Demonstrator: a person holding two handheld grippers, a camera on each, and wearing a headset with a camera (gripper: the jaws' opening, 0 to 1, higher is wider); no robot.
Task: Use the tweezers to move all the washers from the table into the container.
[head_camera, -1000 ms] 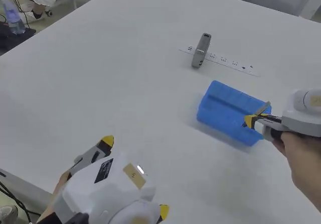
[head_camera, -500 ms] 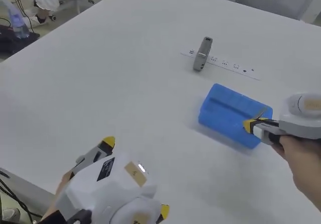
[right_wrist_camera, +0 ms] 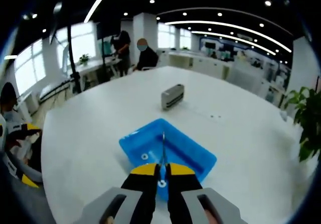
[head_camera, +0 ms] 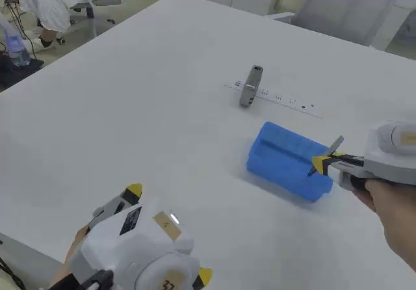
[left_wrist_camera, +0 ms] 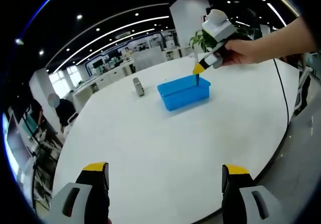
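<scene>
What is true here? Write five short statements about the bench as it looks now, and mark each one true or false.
1. The right hand-held gripper is shut on the tweezers. True.
2. The left hand-held gripper holds the grey box. False: its jaws are open and empty, well apart from the box.
3. The tweezers reach out over the blue container. True.
4. The grey box sits inside the container. False: it stands on the table, beyond the container.
5. A washer lies in the container. True.
</scene>
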